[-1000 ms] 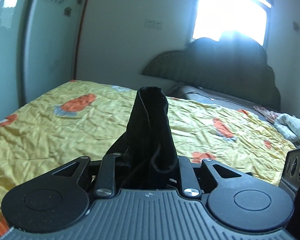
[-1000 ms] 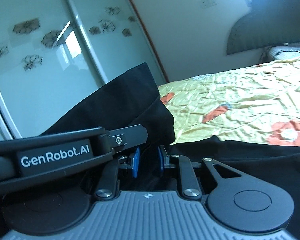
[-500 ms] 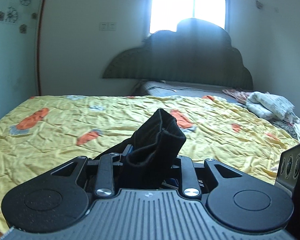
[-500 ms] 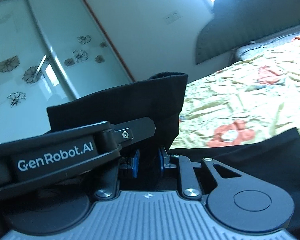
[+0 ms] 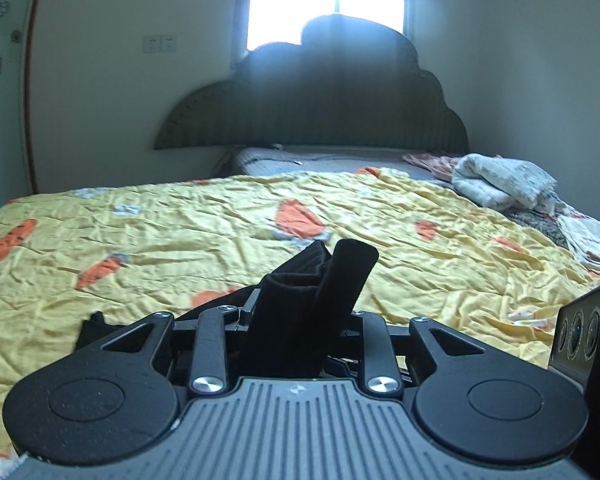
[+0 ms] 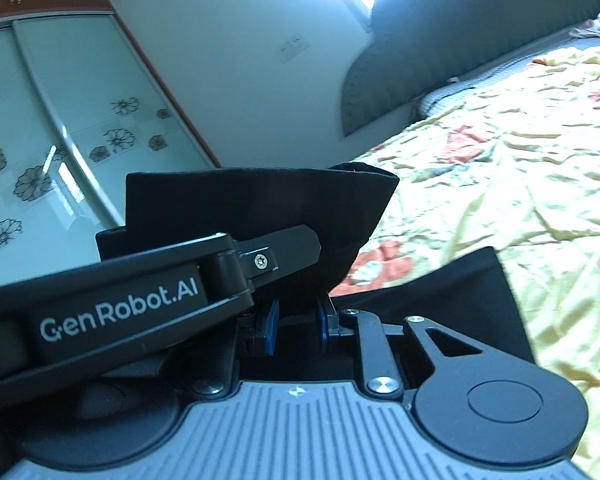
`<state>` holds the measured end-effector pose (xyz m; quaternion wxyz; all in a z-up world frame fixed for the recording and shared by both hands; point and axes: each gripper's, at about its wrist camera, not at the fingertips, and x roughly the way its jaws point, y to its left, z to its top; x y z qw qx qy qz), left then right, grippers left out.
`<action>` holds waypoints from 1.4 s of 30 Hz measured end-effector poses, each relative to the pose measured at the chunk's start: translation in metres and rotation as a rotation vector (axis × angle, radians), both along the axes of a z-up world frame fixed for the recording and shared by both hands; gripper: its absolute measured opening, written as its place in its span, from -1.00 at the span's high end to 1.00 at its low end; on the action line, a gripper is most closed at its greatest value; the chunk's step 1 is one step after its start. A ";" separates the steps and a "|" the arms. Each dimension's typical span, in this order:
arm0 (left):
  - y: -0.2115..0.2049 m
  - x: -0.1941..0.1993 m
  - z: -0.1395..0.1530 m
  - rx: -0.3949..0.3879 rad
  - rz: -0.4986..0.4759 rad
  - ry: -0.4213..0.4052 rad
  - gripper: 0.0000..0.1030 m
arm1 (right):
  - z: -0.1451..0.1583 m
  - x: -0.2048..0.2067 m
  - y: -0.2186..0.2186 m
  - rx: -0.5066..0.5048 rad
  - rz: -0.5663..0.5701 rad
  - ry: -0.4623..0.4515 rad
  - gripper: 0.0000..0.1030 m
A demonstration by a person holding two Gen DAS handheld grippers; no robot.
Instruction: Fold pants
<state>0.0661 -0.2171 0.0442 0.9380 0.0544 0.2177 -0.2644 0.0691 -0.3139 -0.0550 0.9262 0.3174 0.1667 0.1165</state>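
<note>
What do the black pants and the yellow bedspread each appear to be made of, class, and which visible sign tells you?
Black pants: matte, soft knit fabric, probably cotton or a blend; fine ribbing shows on the cuff standing between the left gripper's jaws.
Yellow bedspread: thin woven cloth, perhaps satin-like polyester; slight sheen and many sharp creases.

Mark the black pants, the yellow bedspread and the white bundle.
black pants [image 5: 300, 312], left wrist view: bunched cuff.
yellow patterned bedspread [image 5: 204, 224], left wrist view: bare middle.
white crumpled bundle [image 5: 504, 180], left wrist view: top.
</note>
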 end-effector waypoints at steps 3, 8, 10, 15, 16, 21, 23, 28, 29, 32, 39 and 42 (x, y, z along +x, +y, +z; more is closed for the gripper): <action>-0.012 0.002 -0.005 0.007 -0.019 0.017 0.48 | -0.007 -0.001 -0.011 0.011 -0.020 0.018 0.62; -0.027 0.008 -0.016 0.011 -0.034 0.048 0.47 | -0.020 -0.001 -0.023 0.032 -0.033 0.055 0.62; -0.031 0.011 -0.020 0.013 -0.034 0.057 0.46 | -0.025 0.001 -0.027 0.042 -0.035 0.068 0.62; -0.040 0.018 -0.027 0.014 -0.050 0.087 0.27 | -0.034 0.001 -0.035 0.049 -0.050 0.107 0.62; -0.042 0.019 -0.029 0.013 -0.055 0.098 0.25 | -0.035 0.000 -0.036 0.044 -0.055 0.118 0.61; -0.048 0.021 -0.035 0.009 -0.079 0.133 0.11 | -0.037 -0.007 -0.042 0.001 -0.068 0.161 0.61; -0.049 0.021 -0.036 0.005 -0.093 0.144 -0.02 | -0.037 -0.011 -0.042 -0.036 -0.078 0.176 0.49; -0.048 0.026 -0.035 -0.032 -0.118 0.211 -0.10 | -0.036 -0.030 -0.049 -0.089 -0.124 0.189 0.45; -0.046 0.028 -0.034 -0.048 -0.127 0.235 -0.11 | -0.035 -0.034 -0.051 -0.099 -0.140 0.193 0.44; -0.037 0.030 -0.023 -0.095 -0.138 0.255 -0.17 | -0.033 -0.045 -0.061 -0.137 -0.215 0.218 0.42; 0.007 0.046 0.007 -0.011 -0.014 0.069 -0.48 | -0.020 -0.053 -0.082 -0.038 -0.250 0.149 -0.06; 0.029 0.071 0.000 0.078 0.096 0.062 -0.47 | -0.013 -0.033 -0.078 -0.015 -0.153 0.110 -0.20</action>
